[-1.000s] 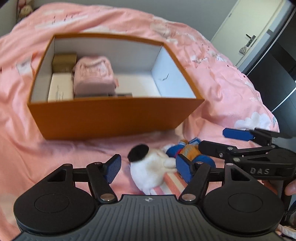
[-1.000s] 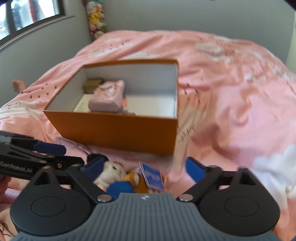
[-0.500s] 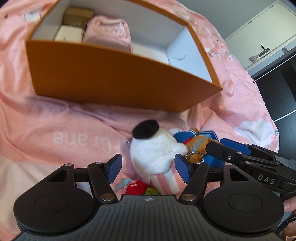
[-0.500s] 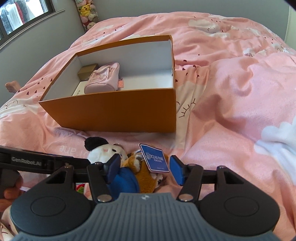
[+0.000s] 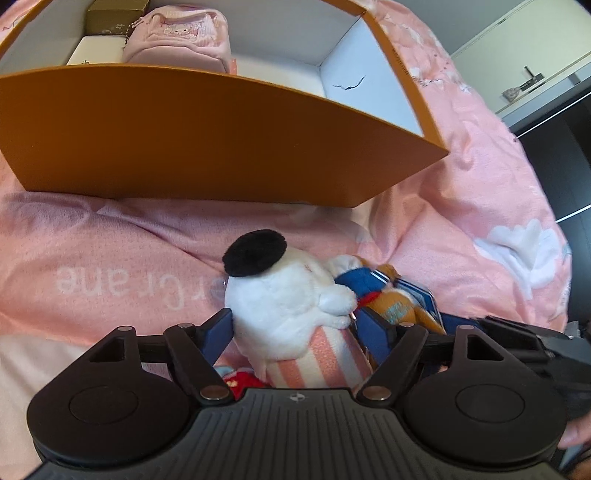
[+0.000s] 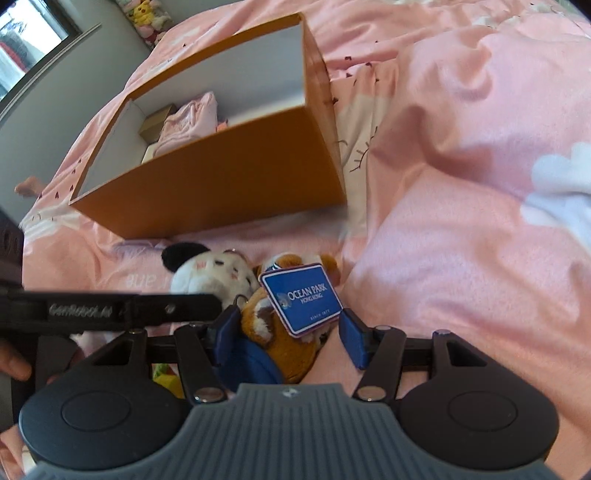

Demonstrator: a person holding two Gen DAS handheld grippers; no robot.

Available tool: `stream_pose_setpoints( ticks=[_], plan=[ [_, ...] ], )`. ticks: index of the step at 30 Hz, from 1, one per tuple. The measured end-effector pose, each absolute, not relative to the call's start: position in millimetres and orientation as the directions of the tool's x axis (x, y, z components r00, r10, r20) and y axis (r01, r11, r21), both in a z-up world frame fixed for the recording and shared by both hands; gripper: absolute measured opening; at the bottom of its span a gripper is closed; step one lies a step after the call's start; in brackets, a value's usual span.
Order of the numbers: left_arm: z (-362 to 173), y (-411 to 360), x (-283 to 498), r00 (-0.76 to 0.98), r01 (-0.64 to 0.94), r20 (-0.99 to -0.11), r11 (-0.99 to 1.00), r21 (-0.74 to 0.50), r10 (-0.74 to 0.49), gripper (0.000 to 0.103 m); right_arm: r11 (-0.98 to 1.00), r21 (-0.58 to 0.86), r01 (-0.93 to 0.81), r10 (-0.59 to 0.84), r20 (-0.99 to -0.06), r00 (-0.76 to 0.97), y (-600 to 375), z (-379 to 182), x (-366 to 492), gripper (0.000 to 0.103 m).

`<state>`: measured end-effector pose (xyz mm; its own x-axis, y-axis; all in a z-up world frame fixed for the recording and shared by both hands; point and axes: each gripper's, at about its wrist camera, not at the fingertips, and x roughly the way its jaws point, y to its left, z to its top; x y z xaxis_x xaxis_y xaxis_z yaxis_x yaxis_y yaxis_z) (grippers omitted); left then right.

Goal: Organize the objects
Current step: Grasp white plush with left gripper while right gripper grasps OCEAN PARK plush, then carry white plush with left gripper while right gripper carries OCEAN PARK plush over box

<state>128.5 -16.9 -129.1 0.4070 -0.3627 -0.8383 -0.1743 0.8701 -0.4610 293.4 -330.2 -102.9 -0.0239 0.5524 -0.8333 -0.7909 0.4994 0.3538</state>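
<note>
The white toy (image 5: 284, 295) with a black ear lay on the pink blanket (image 5: 110, 258), just in front of the orange box (image 5: 207, 144). The left gripper (image 5: 293, 330) had just been opening, and its blue pads sat on each side of the toy; I cannot tell if they touched it. Right beside it lay the brown toy (image 6: 284, 332) with a blue tag (image 6: 301, 301). The right gripper (image 6: 288, 334) had closed part way around the brown toy, with a gap at the right pad. Inside the box were a pink pouch (image 5: 177, 37) and two small boxes (image 5: 110, 14).
</note>
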Motion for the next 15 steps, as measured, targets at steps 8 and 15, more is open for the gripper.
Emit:
stream_pose_setpoints(
  ticks=[8,15],
  plan=[
    [-140,-16,129,0.408,-0.203,-0.837,0.857,-0.474,-0.366,0.079,0.455,0.355,-0.817,0.537,-0.841,-0.067,-323,-111,284,0.060],
    [-126,-9,118,0.445,-0.189,-0.818,0.855,-0.483,-0.363,0.077,0.437,0.375,-0.818,0.565,-0.821,-0.074,-328,-105,287,0.051]
  ],
)
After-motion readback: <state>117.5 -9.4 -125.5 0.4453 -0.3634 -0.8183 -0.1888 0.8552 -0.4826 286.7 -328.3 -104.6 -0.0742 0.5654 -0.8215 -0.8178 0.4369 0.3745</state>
